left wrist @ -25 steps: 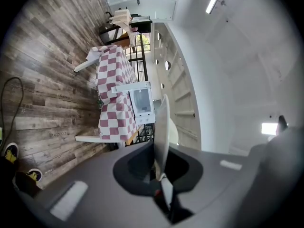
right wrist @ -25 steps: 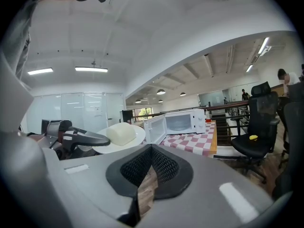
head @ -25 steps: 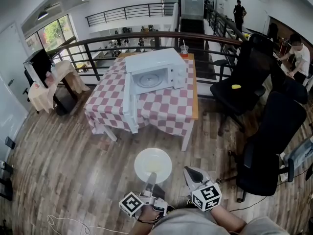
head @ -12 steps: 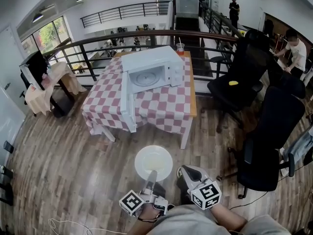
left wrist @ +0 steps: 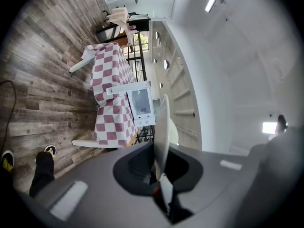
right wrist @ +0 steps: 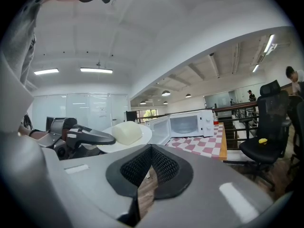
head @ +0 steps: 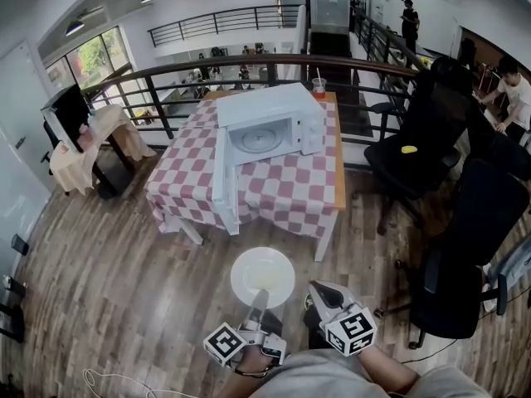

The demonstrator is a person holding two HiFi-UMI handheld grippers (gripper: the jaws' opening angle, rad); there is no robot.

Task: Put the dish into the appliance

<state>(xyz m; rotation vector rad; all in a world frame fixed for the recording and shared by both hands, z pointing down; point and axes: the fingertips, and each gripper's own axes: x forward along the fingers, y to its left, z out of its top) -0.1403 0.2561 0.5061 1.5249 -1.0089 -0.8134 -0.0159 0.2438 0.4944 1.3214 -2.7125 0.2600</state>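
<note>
The table (head: 290, 193) and the microwave (head: 270, 127) sit slightly nearer and larger in the head view than a second ago, while the plate (head: 263, 278) and both grippers keep their arrangement. The left gripper (head: 259, 298) is clamped narrowly on the plate's near rim, holding it level over the floor with a pale lump (right wrist: 126, 132) on it. The right gripper (head: 319, 292), just to the right, has its jaws together on nothing. The cavity (head: 259, 137) lies straight ahead on the far side of the plate and faces near, well apart. Its door (head: 221, 181) stands swung open on the left. The plate therefore leads the fingers toward the opening, and the approach should probably stay right of the door.
</note>
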